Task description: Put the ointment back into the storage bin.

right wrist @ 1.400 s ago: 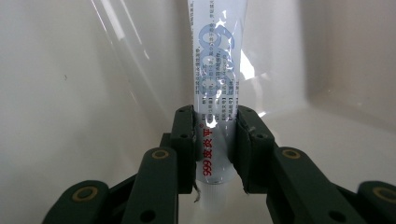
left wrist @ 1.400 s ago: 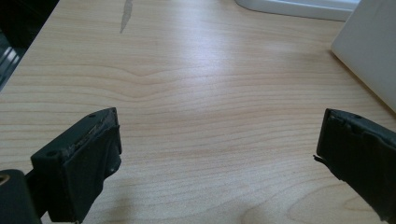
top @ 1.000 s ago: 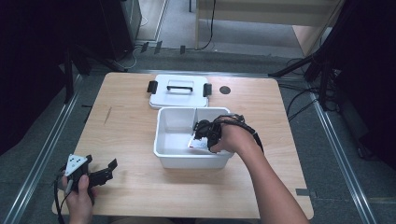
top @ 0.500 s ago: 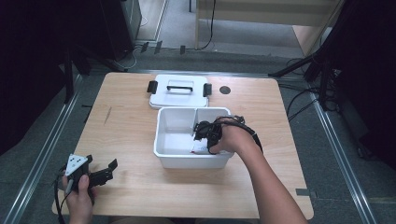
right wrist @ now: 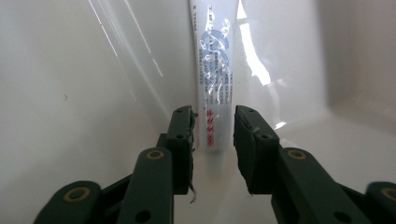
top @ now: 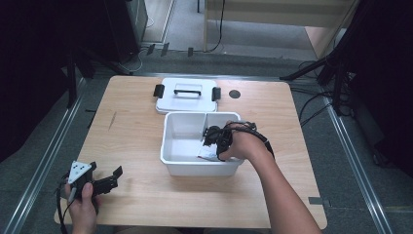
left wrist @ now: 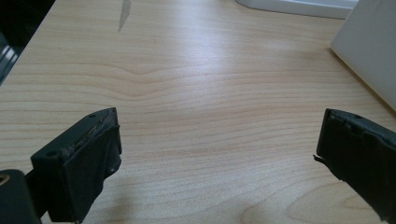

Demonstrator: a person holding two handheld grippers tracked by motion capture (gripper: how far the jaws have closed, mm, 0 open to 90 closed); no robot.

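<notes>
Tube inside the white bin, my right hand-held gripper around it.

I see the white tube (right wrist: 212, 84) lying in the bin (top: 181, 129), near its front wall, between the jaws of my right hand-held gripper (right wrist: 214, 133); they flank its end with a slight gap, contact unclear. My left hand-held gripper (top: 108, 181) rests released on the desk (top: 131, 122), well apart. The lid (top: 186, 95) lies behind the bin.

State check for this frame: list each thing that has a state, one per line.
White box: open, lid off.
Lid: flat on the table behind the box, handle up.
Tube: inside the box, between the right gripper's fingers; contact unclear.
Right gripper: reaching inside the box.
Left gripper: open, holding nothing, over bare table.
</notes>
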